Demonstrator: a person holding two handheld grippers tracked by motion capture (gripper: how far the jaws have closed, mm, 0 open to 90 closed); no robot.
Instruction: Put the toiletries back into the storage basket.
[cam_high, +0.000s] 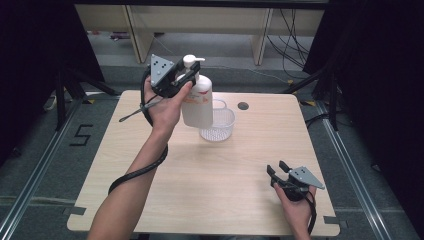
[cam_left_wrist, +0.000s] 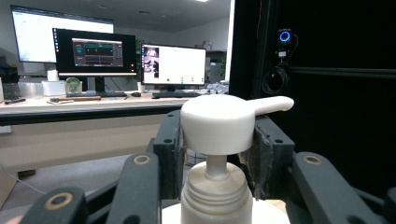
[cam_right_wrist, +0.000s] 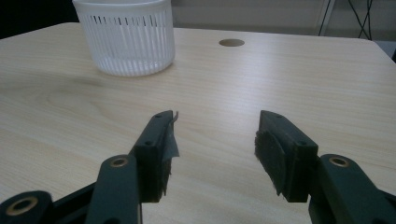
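Observation:
A white pump bottle with an orange label hangs upright in the air at the back of the table, just left of a white slotted basket. My left gripper is shut on its pump head, with a pad on each side and the spout pointing right in the left gripper view. In the right gripper view no bottle base stands on the wood beside the basket. My right gripper rests low at the table's front right, open, with nothing between its jaws.
The light wooden table has a round cable hole right of the basket. The left gripper's black cable trails down across the table's left side. Dark stands and curtains flank the table.

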